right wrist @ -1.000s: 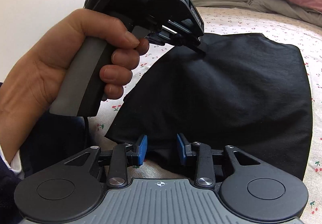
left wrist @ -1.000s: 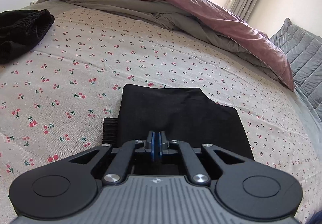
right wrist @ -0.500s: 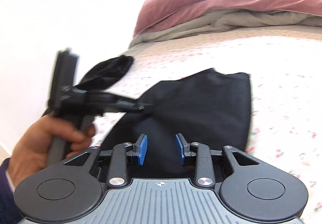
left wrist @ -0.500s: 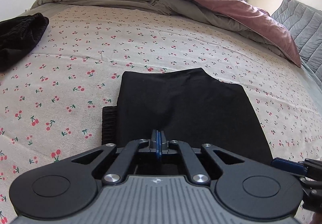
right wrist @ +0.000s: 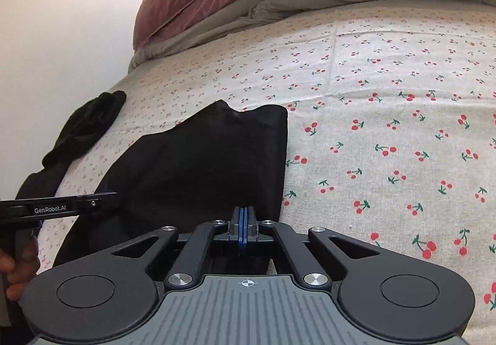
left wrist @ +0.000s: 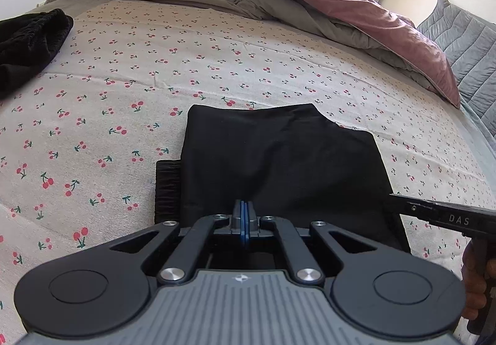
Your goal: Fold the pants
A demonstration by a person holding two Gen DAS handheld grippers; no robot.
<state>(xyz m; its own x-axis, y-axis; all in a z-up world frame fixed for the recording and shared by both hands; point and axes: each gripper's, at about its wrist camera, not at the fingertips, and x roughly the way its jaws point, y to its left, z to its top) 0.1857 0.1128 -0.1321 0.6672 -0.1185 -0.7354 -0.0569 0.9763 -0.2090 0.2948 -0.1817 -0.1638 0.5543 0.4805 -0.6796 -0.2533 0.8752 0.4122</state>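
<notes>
Two grippers sit at the near edge of the folded black pants on the cherry-print sheet. We see left gripper and right gripper pads together; whether they pinch fabric is unclear. Second dark garment lies well apart.
</notes>
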